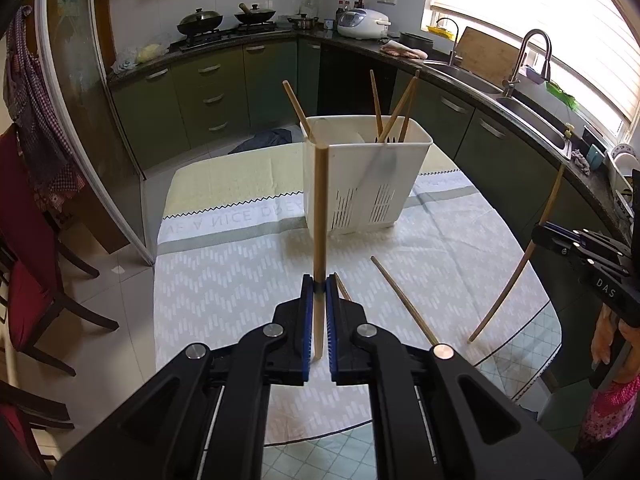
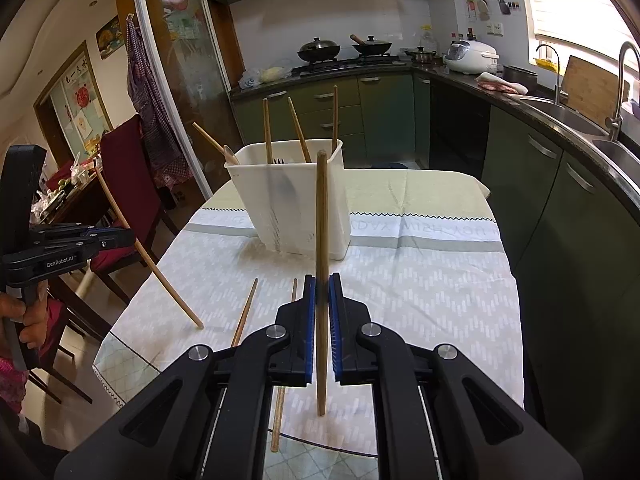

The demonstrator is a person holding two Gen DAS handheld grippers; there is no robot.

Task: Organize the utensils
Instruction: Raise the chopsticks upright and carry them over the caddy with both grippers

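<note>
My left gripper (image 1: 319, 285) is shut on a wooden chopstick (image 1: 320, 208) held upright above the table. My right gripper (image 2: 321, 285) is shut on another wooden chopstick (image 2: 321, 240), also upright. The white utensil holder (image 1: 360, 184) stands further back on the table, with several chopsticks, a fork and a spoon in it; it also shows in the right wrist view (image 2: 296, 208). Two loose chopsticks (image 2: 245, 312) lie on the cloth near the front edge. The right gripper with its chopstick shows in the left wrist view (image 1: 538, 236), the left one in the right wrist view (image 2: 132, 238).
The table has a pale patterned cloth (image 1: 240, 272). Red-cushioned chairs (image 1: 28, 280) stand to the left. Green kitchen cabinets (image 2: 560, 200), the sink (image 1: 532, 116) and the counter run along the back and right. A glass sliding door (image 2: 176, 80) stands left of the table.
</note>
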